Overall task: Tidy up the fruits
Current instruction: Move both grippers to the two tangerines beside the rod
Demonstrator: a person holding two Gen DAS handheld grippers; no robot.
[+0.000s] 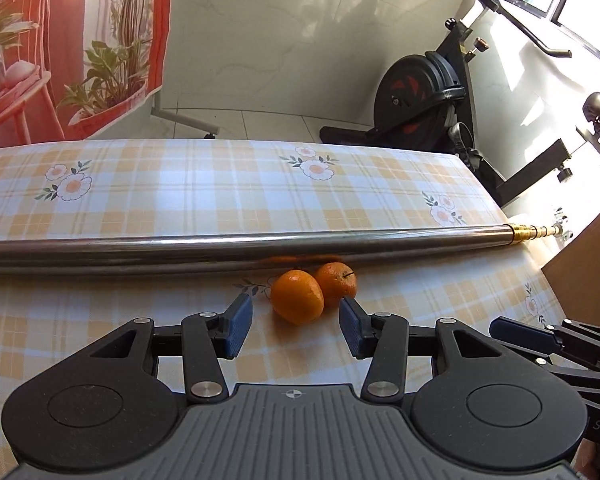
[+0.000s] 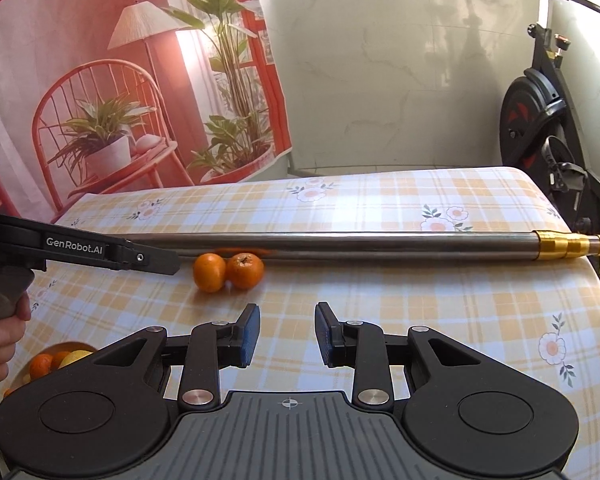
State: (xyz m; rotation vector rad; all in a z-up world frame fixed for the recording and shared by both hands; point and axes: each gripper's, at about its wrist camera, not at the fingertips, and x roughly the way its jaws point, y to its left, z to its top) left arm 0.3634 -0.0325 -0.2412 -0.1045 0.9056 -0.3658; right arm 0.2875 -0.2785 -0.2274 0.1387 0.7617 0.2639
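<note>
Approaching the near tangerine (image 1: 297,297), which touches its twin (image 1: 337,287) beside the steel pole (image 1: 260,246) on the table (image 1: 180,196), I keep my left fingers (image 1: 296,326) parted, empty, straddling one fruit only.

A: The metal pole (image 1: 236,246) lay across the checked tablecloth (image 1: 180,196) and closed off the far side. Two oranges, the nearer orange (image 1: 297,297) and the stemmed orange (image 1: 337,289), touched each other just in front of it.

B: Open cloth lay ahead of the right gripper (image 2: 287,334). The left gripper (image 1: 296,326) had the oranges directly ahead. At lower left a fruit bowl (image 2: 60,350) occupied the near edge beside a hand (image 2: 2,340).
</note>
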